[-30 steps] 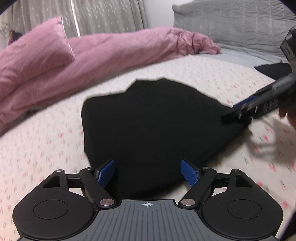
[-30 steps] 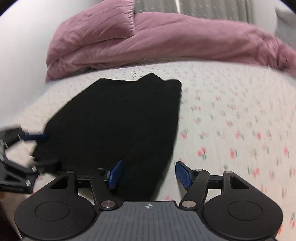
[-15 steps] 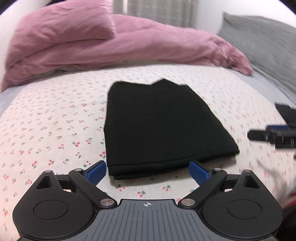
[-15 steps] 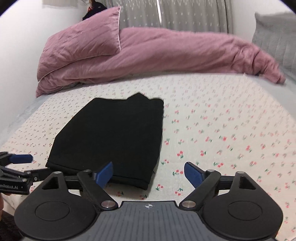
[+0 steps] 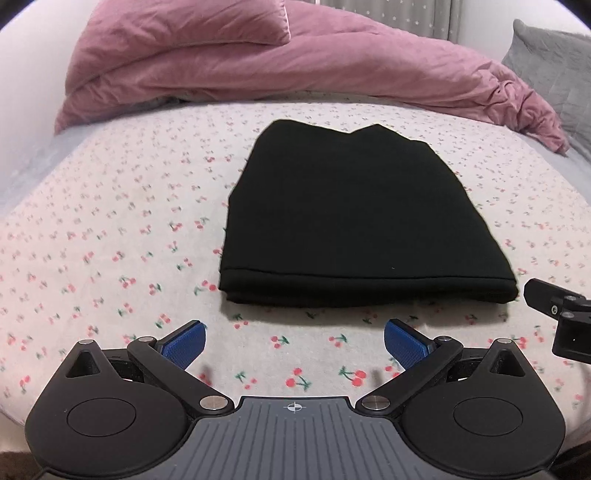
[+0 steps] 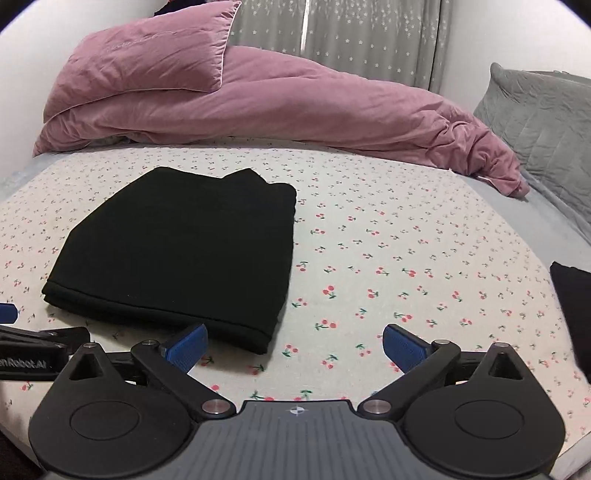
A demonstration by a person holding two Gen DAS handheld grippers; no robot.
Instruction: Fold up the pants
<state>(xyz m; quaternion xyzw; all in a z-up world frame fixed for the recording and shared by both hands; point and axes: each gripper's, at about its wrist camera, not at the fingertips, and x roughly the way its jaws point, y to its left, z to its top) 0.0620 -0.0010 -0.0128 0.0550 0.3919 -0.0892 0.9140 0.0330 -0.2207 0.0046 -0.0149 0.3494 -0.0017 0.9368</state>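
Observation:
The black pants (image 5: 351,221) lie folded into a flat rectangle on the cherry-print sheet (image 5: 110,229), folded edge toward me. My left gripper (image 5: 294,341) hovers just short of that edge. Its jaws are opening wide, and only sheet shows between the blue pads (image 5: 183,341). In the right wrist view the pants (image 6: 184,251) sit left of centre. My right gripper (image 6: 293,343) is off their near right corner, jaws opening, nothing between them. A finger (image 5: 543,295) of the right gripper shows at the left view's right edge.
A pink duvet (image 6: 295,107) and pink pillow (image 6: 147,62) are heaped along the far side of the bed. A grey pillow (image 6: 543,118) leans at the right. Another dark piece of cloth (image 6: 572,306) lies at the right edge. Curtains (image 6: 351,33) hang behind.
Both grippers drew back and up from the pants and their jaws spread wider. The left view rolled level. The pants stay folded on the sheet, free of both grippers.

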